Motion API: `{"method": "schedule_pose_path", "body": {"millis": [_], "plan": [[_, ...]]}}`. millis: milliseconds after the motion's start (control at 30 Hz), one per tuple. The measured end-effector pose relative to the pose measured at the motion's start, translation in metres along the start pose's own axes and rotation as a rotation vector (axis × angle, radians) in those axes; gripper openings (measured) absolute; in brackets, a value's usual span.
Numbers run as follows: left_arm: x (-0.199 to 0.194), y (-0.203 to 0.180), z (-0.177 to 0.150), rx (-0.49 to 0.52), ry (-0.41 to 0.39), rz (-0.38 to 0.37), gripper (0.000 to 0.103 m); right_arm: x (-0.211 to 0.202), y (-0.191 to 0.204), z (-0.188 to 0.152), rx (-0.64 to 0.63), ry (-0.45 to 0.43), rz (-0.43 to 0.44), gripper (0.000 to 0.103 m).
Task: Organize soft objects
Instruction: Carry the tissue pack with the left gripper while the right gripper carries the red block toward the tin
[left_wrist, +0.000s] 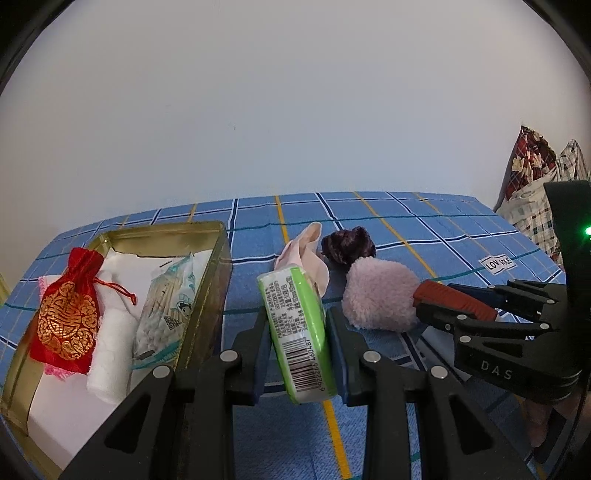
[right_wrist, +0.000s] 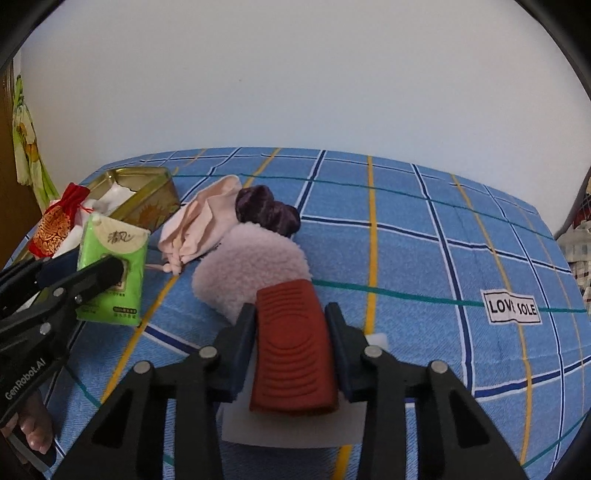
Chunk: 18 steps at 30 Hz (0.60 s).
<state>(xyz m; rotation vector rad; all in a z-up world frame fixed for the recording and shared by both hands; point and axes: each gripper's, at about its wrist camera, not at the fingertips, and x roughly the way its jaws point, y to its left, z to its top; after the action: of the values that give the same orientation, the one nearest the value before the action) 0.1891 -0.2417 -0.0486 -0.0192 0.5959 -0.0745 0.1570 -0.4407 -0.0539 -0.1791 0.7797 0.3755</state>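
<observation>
1. Blue checked bedding (right_wrist: 424, 236) with yellow, white and navy lines covers the surface in front of a plain pale wall; a "LOVE SOLE" label (right_wrist: 511, 307) is sewn onto it at the right.
2. At the left sits a gold tin box (left_wrist: 218, 266), open on top, holding a red and gold drawstring pouch (left_wrist: 68, 314), a white roll (left_wrist: 110, 350) and a clear packet of cotton swabs (left_wrist: 162, 310).
3. Just right of the tin, the left gripper (left_wrist: 298, 334) has its pads pressed on both sides of a green tissue pack (left_wrist: 295, 325), which stands tilted on its edge.
4. Behind the pack lie a pale pink cloth (right_wrist: 201, 221) and a dark purple scrunchie (right_wrist: 266, 212), touching each other.
5. A fluffy pink pouch (right_wrist: 251, 266) lies next to them, nearer the cameras.
6. The right gripper (right_wrist: 291, 343) is clamped on a ribbed red silicone piece (right_wrist: 291, 350), its far end touching the fluffy pouch, above a white sheet (right_wrist: 291, 428).
</observation>
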Motion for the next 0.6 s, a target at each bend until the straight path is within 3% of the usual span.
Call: {"method": "schedule_pose_path", "body": {"millis": [600], "plan": [[-0.014, -0.004, -0.002, 0.021, -0.074, 0.011, 0.032, -0.028, 0.001, -0.001, 0.003, -0.181, -0.050, 0.035]]}}
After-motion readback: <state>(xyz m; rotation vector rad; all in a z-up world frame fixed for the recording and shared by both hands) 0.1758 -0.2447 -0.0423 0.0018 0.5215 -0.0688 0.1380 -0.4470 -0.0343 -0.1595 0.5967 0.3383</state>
